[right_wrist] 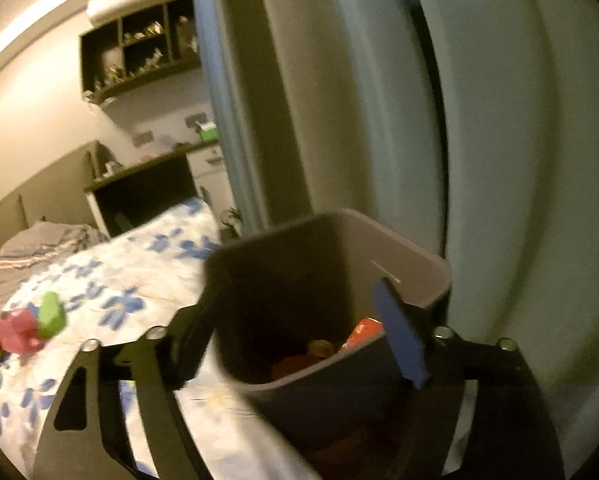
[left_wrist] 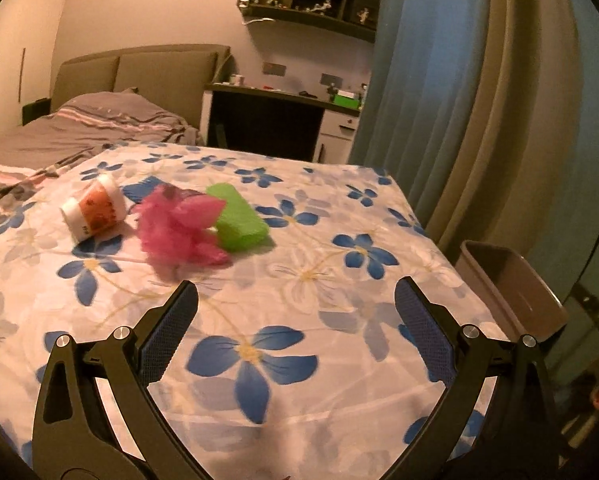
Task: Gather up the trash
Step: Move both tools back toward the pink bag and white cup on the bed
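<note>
The right gripper (right_wrist: 295, 312) tilts downward, jaws spread empty over the grey plastic bin (right_wrist: 415, 268), red trash (right_wrist: 363, 330) at one o'clock

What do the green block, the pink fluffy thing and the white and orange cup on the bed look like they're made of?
Green block: probably sponge or foam, with a matte, slightly grainy surface and soft rounded edges. Pink thing: looks like thin crinkled plastic or mesh, ruffled and faintly translucent; blur leaves it open. Cup: likely paper or thin plastic, smooth with an orange printed band, lying on its side.
</note>
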Motion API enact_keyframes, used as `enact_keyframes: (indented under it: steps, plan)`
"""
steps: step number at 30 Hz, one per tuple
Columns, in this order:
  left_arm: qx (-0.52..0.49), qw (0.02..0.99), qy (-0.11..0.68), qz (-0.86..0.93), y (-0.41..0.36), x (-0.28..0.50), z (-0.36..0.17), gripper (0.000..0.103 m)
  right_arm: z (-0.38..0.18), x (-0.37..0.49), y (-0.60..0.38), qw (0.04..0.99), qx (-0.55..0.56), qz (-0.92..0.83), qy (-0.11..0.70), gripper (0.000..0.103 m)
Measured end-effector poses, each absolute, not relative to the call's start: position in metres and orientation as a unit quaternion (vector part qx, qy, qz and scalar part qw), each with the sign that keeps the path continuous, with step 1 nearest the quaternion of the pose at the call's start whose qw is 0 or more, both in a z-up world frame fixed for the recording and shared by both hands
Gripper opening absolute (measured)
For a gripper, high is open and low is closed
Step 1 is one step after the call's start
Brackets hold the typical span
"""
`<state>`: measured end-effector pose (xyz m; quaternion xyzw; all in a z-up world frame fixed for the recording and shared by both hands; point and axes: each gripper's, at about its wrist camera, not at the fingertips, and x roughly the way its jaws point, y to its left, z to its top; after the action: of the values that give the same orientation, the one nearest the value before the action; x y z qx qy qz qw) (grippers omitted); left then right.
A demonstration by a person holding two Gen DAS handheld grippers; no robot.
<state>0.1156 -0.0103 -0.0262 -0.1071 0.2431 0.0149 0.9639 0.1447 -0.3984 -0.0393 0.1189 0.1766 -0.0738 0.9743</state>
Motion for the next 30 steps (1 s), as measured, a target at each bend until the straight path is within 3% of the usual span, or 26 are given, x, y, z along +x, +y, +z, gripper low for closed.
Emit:
enact_keyframes:
  steps: [6, 30]
  plan:
    - [-0.109, 0.966, 0.23, 0.044, 0.019, 0.1, -0.02, 0.097, -0.023, 0.131, -0.351, 0.981, 0.114, -0.016, 0.159, 0.088]
    - [-0.14, 0.949, 0.223, 0.173, 0.17, 0.067, -0.028, 0.097, -0.026, 0.163, -0.126, 0.959, 0.04, 0.192, 0.204, 0.088]
